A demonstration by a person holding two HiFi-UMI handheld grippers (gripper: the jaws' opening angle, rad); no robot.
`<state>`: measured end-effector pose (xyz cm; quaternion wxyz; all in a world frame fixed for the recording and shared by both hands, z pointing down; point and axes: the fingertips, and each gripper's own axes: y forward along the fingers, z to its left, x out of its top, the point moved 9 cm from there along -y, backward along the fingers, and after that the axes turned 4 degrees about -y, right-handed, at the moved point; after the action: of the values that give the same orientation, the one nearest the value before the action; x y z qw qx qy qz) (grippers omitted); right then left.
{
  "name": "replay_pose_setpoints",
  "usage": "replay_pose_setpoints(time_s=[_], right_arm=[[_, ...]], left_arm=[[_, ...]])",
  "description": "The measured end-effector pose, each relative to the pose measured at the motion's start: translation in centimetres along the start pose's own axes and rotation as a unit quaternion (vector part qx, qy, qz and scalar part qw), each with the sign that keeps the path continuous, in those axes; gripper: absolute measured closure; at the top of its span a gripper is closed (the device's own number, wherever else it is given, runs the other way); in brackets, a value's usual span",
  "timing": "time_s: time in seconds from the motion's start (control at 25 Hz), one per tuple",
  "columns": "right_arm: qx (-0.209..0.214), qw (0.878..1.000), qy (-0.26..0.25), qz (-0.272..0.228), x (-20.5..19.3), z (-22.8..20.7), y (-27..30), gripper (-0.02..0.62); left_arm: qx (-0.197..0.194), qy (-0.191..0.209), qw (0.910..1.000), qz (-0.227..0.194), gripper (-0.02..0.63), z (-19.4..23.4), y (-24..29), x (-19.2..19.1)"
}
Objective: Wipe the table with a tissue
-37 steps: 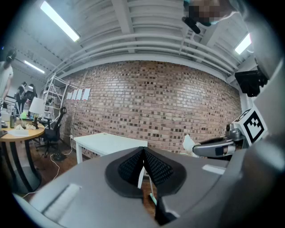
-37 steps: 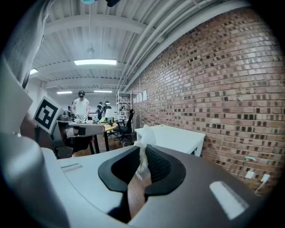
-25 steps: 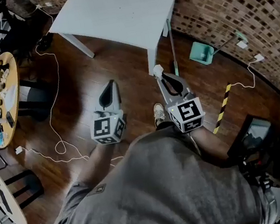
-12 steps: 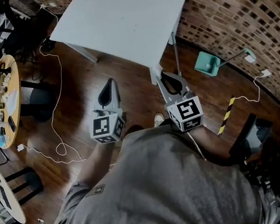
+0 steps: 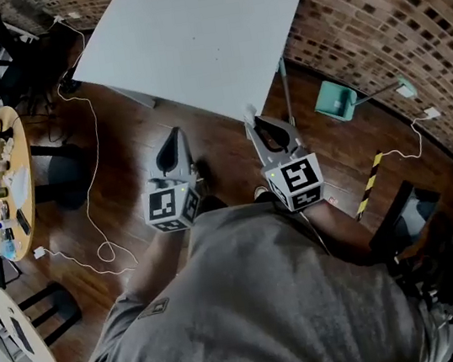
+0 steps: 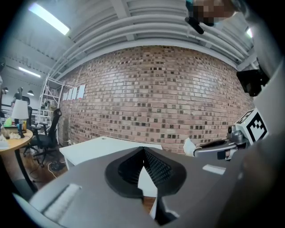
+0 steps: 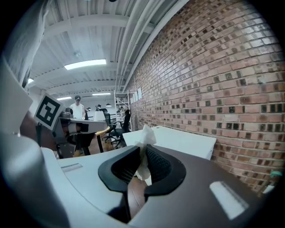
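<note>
A white rectangular table (image 5: 187, 37) stands against the brick wall, just ahead of both grippers; it shows too in the left gripper view as the table (image 6: 95, 149) and in the right gripper view as the table (image 7: 178, 139). My right gripper (image 5: 252, 117) is shut on a crumpled white tissue (image 7: 143, 153), whose tip (image 5: 251, 113) pokes out at the table's near edge. The left gripper (image 5: 175, 134) is shut with nothing in it, held over the wooden floor short of the table. From the left gripper view the right gripper (image 6: 209, 149) and its tissue (image 6: 189, 146) appear at right.
A brick wall (image 5: 368, 0) runs behind and right of the table. A teal dustpan (image 5: 335, 101) with a long handle lies on the floor at right. A white cable (image 5: 89, 146) snakes over the floor at left. A round wooden table (image 5: 9, 180) with clutter and office chairs stand far left.
The person has stepped closer: the white table has grown larger and nearer in the head view. Both grippers now sit close to its near edge, still shut.
</note>
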<state>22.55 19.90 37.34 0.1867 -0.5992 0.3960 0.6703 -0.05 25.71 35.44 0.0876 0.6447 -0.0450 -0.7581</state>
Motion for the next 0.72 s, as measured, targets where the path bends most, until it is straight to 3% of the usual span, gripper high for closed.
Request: replay_pose_setpoints(time_s=[0.28,0.72], right_arm=[[-0.060,0.998,0.009,0.023,0.6,0.0,5.6,0.535],[-0.165,0.983,0.036,0.064,3.8,2.7,15.6,0.537]], left_arm=[[-0.062,-0.009,0.9980,0.012,0.604,5.1,5.9,0.5],[-0.154,-0.019,0.9872,0.038,0.604,16.3,13.8,3.6]])
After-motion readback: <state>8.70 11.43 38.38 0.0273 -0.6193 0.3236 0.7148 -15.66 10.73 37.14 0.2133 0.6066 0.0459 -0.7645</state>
